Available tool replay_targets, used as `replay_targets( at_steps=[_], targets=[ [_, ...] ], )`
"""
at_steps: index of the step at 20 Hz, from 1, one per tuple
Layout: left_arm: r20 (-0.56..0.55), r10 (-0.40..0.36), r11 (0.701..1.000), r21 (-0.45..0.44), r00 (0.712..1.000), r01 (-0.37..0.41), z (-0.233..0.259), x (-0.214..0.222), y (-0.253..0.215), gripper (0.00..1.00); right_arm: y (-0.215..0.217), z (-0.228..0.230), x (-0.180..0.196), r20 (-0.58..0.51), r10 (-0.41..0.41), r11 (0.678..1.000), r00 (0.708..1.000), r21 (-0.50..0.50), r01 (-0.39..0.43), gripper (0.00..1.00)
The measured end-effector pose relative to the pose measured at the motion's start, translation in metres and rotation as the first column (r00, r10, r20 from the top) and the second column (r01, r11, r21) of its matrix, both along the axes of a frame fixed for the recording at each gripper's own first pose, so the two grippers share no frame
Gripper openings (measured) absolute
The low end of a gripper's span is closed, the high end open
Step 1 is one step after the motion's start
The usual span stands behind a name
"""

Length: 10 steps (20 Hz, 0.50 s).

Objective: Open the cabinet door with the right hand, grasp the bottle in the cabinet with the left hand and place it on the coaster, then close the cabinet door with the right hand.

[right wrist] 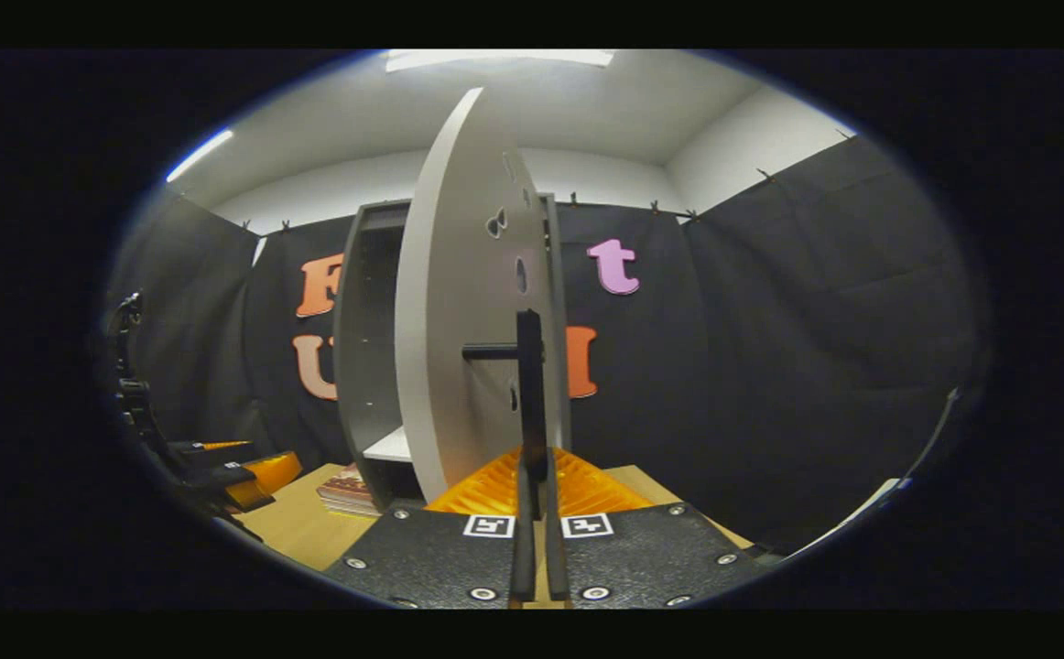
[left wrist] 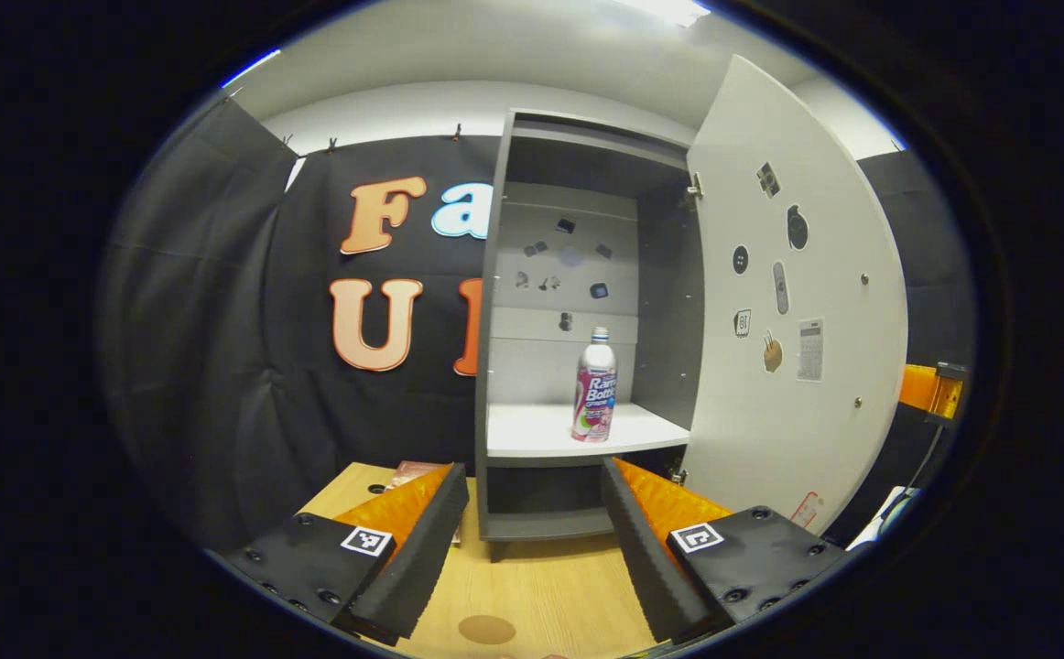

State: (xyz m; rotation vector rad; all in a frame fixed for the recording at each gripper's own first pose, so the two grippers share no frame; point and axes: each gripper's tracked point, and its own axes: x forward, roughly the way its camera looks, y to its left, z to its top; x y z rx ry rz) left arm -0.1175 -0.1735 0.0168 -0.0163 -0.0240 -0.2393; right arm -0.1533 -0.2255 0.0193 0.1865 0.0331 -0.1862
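Observation:
The grey cabinet [left wrist: 495, 302] stands open, its white door [left wrist: 788, 302] swung out to the right. A white and pink bottle [left wrist: 594, 384] stands upright on the white shelf [left wrist: 532, 430]. My left gripper [left wrist: 532, 526] is open in front of and below the shelf, well short of the bottle. A round brown coaster [left wrist: 486, 629] lies on the wooden table [left wrist: 550, 586] between its fingers. In the right gripper view the door [right wrist: 459, 320] shows edge-on, and my right gripper [right wrist: 532, 485] is shut on its black vertical handle [right wrist: 529, 384]. The left gripper [right wrist: 230, 471] shows at far left.
A stack of books [right wrist: 349, 494] lies on the table beside the cabinet's foot, and its reddish cover [left wrist: 413, 471] shows behind my left finger. Black cloth walls close the booth on all sides. The right gripper's orange body [left wrist: 930, 389] pokes out behind the door's outer edge.

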Motion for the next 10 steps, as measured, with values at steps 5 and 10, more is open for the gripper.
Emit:
replay_targets(
  at_steps=[5, 10],
  targets=[
    [-0.019, -0.078, 0.997, 0.000, 0.997, 0.078, -0.005, 0.011, -0.032, 0.96, -0.041, -0.001, -0.020, -0.003, -0.035, 0.999, 0.999, 0.017, 0.035, 0.01],
    [-0.029, -0.107, 0.994, 0.005, 0.994, 0.107, -0.008, 0.019, -0.047, 0.95, -0.052, -0.005, -0.026, -0.003, -0.033, 0.999, 0.999, 0.001, 0.033, 0.07]
  ],
)
